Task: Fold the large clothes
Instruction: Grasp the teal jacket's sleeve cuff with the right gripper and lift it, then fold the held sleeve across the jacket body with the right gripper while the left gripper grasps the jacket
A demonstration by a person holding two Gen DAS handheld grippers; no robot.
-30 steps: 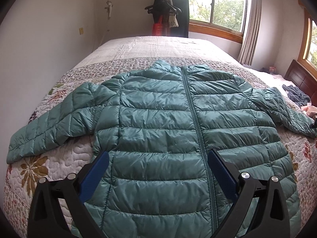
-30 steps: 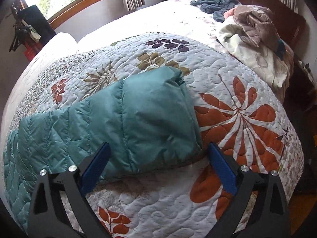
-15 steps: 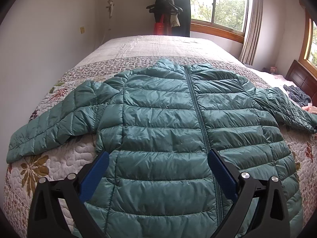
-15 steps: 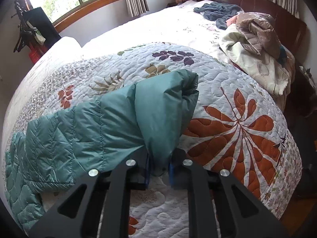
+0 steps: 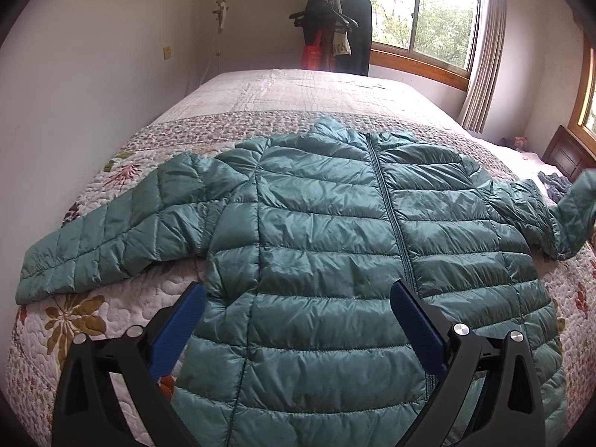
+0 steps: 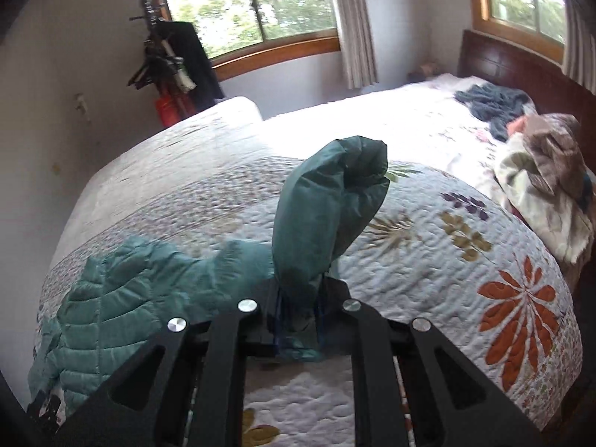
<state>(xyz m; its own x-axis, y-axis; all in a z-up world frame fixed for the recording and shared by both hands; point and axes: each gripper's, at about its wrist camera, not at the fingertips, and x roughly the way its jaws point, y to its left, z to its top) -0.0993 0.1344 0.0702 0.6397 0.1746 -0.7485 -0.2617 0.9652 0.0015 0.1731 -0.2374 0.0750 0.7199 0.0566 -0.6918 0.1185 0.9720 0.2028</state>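
A: Listing item one: teal quilted down jacket (image 5: 320, 246), zipped, lying front-up and spread flat across the floral quilted bedspread (image 5: 89, 316), collar pointing toward the far wall.

B: Noting its sleeves. One sleeve (image 5: 111, 231) is lying stretched out flat on the quilt at the jacket's left edge in the left wrist view. The other sleeve (image 6: 327, 216) is standing up off the bed, cuff end raised.

A: Recording the right gripper (image 6: 298, 320): its jaws are pinched close together with that raised sleeve's fabric bunched between them, cuff poking up above the grip.

B: Recording the left gripper (image 5: 298, 320): its blue-padded fingers (image 5: 417, 331) are spread wide, holding nothing, hovering over the jacket's lower body near the hem.

A: Judging the step: the first sleeve fold is being started, the sleeve lifted but not yet laid on the body.

B: Judging the next move: it is calling for carrying the cuff inward across the chest toward the zip and setting it down flat, the slippery puffy shell likely wanting a press to stay put. The idle gripper is looking well placed to pin the body, or to take the flat sleeve afterwards.

A: Listing remainder: pile of crumpled clothes (image 6: 540, 171) lying well apart near the dark headboard, untouched.
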